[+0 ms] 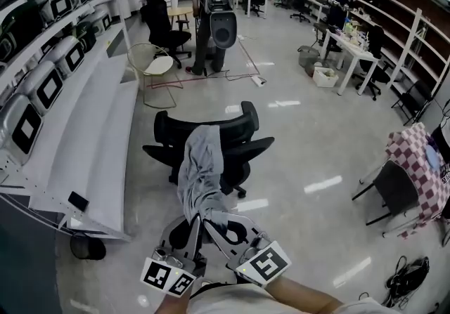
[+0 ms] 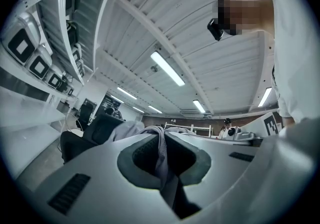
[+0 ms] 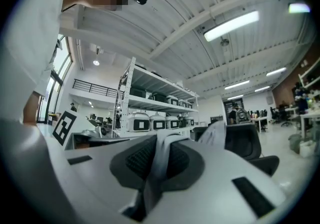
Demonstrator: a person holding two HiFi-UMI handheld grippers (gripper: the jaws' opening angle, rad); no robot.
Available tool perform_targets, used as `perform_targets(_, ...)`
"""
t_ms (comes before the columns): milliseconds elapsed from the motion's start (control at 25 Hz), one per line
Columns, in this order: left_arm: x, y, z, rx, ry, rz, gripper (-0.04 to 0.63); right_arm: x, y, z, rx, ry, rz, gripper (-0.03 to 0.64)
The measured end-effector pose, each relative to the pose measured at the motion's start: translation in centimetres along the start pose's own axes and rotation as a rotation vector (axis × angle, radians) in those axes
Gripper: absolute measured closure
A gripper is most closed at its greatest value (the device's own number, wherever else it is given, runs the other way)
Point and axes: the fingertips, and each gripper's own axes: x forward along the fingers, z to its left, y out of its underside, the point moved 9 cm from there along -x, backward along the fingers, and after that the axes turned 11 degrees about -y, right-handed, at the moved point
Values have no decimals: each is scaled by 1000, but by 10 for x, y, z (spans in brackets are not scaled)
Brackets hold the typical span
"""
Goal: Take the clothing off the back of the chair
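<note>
A grey garment (image 1: 200, 165) hangs over the back of a black office chair (image 1: 242, 140) and stretches down toward me. Both grippers meet at its near end. My left gripper (image 1: 193, 227) is shut on the cloth, and the left gripper view shows a fold of the garment (image 2: 161, 163) pinched between the dark pads (image 2: 142, 153). My right gripper (image 1: 208, 224) is shut on it too, and the right gripper view shows the garment (image 3: 159, 160) running up between the pads, with the chair (image 3: 247, 143) beyond. The garment still touches the chair back.
A long white shelf rack (image 1: 77, 116) with boxed devices runs along the left. A wire chair (image 1: 151, 67) and a standing person with a backpack (image 1: 211, 21) are farther back. A checkered table (image 1: 415, 154) and a grey chair (image 1: 394, 190) stand at the right.
</note>
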Motion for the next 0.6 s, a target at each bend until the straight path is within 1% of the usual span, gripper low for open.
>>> perform_targets(120,-12,-2,4,-15,3,4,572,2,1,11,9,-6,12,588)
perform_targets(280,-34,0,10,-45,-20,16,574,-1,7,29,34,8,49,588)
perform_targets(480,-52,-8,13,-52,-17,-9,572,-5,4,39,45,57,68,588)
perform_targets(600,-53,-15,12,-33,-35,-36,574,-11,-1,38,39,63,59,588)
